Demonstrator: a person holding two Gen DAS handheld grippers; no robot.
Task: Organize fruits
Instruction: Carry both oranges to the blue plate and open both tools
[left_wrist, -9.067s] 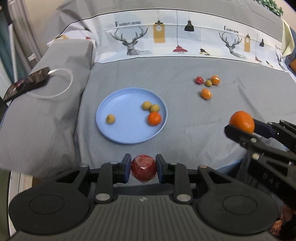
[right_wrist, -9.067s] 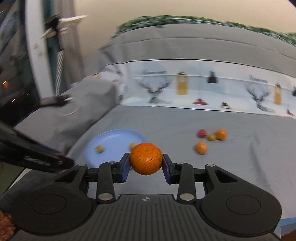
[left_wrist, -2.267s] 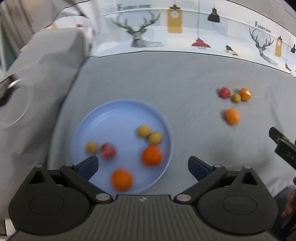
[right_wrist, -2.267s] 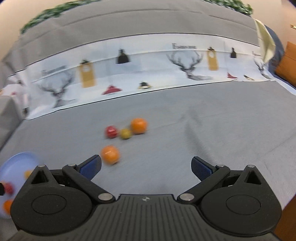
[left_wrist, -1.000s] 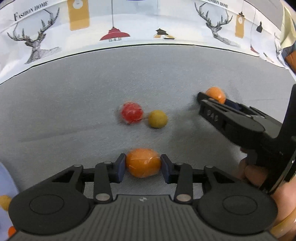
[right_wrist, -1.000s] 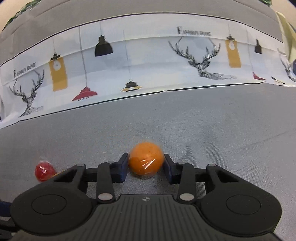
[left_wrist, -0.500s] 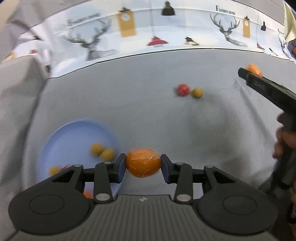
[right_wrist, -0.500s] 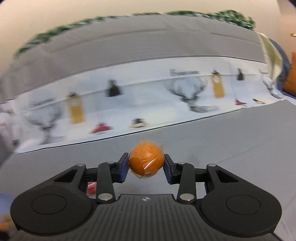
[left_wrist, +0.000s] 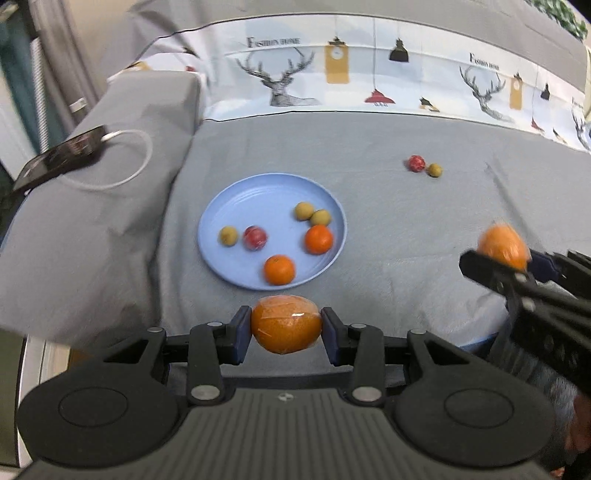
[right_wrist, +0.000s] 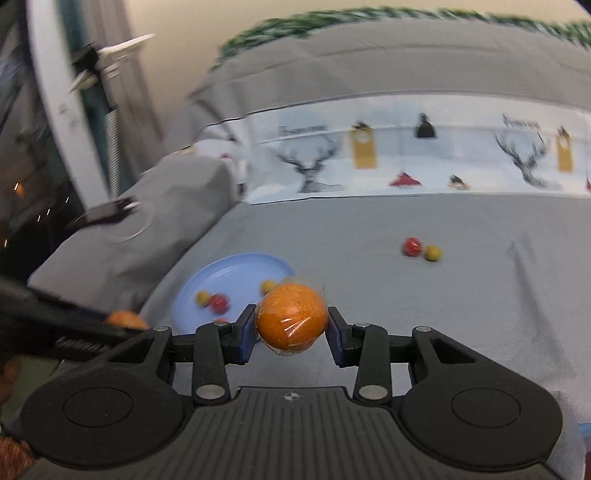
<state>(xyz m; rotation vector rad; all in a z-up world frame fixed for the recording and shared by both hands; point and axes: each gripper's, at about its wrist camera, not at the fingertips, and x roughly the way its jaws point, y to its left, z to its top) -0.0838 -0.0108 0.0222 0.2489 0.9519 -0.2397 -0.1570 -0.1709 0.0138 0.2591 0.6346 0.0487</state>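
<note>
Left hand-held gripper (left_wrist: 286, 329) is clamped on a wrapped orange (left_wrist: 285, 324), just short of the blue plate (left_wrist: 236, 273); right hand-held gripper (right_wrist: 291, 330) grips a second orange (right_wrist: 292, 318). Six fruits lie on the plate. Beyond it, on the grey bed cover (left_wrist: 369, 147), a red fruit (left_wrist: 416, 163) touches a yellow one (left_wrist: 434, 170).

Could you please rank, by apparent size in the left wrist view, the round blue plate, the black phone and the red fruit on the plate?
1. Round blue plate.
2. Black phone, partly cropped.
3. Red fruit on the plate.
</note>
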